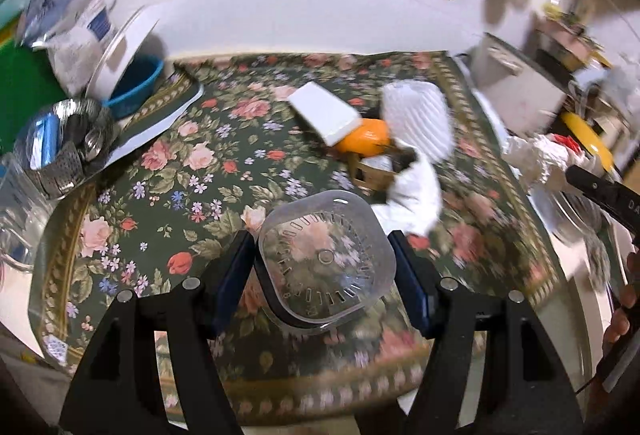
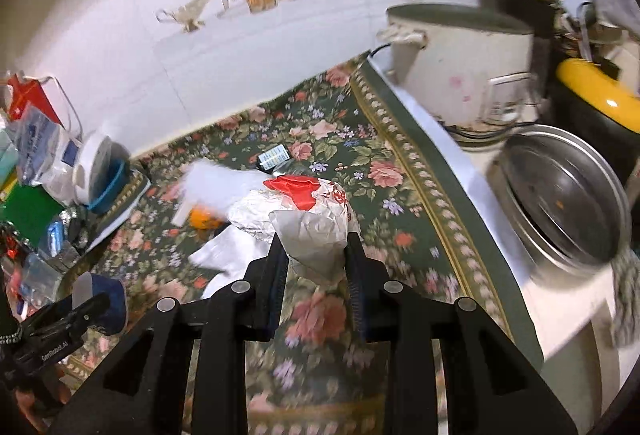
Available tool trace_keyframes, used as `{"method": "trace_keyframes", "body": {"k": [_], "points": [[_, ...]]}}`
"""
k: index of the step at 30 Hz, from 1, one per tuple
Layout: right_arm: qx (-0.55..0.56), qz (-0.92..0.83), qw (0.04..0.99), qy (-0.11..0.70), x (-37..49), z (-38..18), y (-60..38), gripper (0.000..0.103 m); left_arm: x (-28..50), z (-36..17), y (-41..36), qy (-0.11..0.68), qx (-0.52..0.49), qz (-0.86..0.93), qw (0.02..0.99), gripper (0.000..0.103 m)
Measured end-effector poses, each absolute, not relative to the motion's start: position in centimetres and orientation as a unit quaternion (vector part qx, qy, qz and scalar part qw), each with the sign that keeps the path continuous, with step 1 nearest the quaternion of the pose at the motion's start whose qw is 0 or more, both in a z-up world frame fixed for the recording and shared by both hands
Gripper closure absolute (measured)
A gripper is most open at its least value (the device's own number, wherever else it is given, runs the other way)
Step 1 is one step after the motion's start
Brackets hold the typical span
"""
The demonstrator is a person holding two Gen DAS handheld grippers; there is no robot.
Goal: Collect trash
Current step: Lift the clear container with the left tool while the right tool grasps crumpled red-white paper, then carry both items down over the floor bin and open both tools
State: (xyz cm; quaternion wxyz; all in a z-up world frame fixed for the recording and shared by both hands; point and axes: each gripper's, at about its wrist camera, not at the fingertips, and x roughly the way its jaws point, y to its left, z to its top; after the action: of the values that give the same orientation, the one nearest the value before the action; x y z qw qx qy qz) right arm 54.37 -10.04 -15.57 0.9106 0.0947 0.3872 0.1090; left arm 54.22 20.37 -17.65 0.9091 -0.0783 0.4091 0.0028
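Observation:
My left gripper point(image 1: 324, 275) is shut on a clear square plastic tub point(image 1: 326, 259) and holds it above the floral tablecloth point(image 1: 224, 155). Beyond it lie a white box point(image 1: 324, 115), an orange point(image 1: 366, 141), a white ribbed plastic tray point(image 1: 418, 119) and a white napkin point(image 1: 416, 199). My right gripper point(image 2: 316, 255) is shut on a crumpled white and red paper wrapper point(image 2: 316, 219), lifted off the cloth. The same wrapper point(image 1: 540, 159) shows at the right edge of the left wrist view. The left gripper's blue pad point(image 2: 108, 307) appears at the lower left of the right wrist view.
A white rice cooker point(image 2: 460, 75) and a steel pot point(image 2: 560, 203) stand right of the cloth. At the left are a steel strainer point(image 1: 60, 151), a blue bowl point(image 1: 136, 87) and a plastic bag point(image 1: 68, 7). A white wall backs the table.

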Motion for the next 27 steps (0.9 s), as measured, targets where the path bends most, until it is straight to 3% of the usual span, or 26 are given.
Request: {"method": "trace_keyframes", "body": {"k": [14, 27], "points": [[0.096, 0.131, 0.908, 0.386, 44.3, -15.2, -11.4, 0.077, 45.9, -18.3, 13.3, 0.419, -0.069, -0.057, 0.903, 0.036], [0.051, 0.211, 0.869, 0.444, 39.1, -23.3, -17.6, 0.077, 39.8, -28.6, 2.9, 0.483, -0.133, -0.009, 0.866, 0.036]]}}
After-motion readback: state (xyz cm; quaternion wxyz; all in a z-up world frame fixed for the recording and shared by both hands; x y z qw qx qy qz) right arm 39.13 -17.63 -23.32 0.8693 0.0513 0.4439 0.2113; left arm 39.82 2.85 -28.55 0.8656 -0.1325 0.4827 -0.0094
